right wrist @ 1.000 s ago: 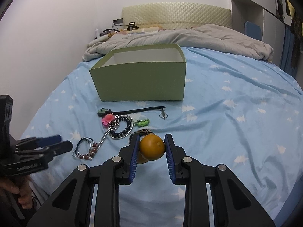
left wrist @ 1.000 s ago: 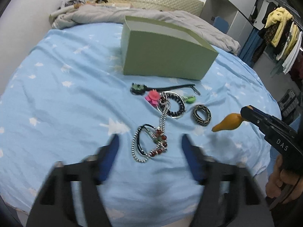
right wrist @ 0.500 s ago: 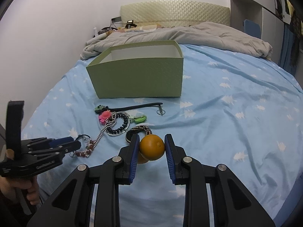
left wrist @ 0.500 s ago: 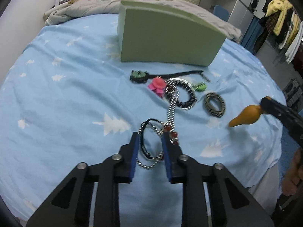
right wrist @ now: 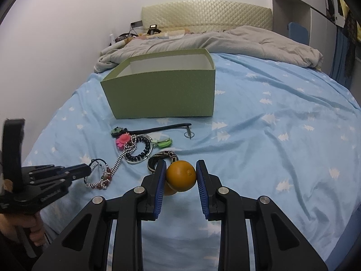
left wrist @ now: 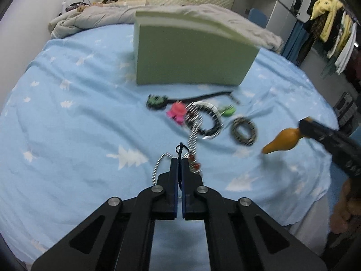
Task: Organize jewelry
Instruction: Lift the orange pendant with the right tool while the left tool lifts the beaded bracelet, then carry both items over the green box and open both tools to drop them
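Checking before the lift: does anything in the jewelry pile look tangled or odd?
Yes. The left gripper is shut on the black cord bracelet, but the silver bead chain and red bead strand lie looped against it, so they may drag along. The right gripper holds an orange gourd-shaped pendant.

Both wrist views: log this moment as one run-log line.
left gripper: shut on black cord bracelet | right gripper: holding orange gourd | green box: open | phase: pickup
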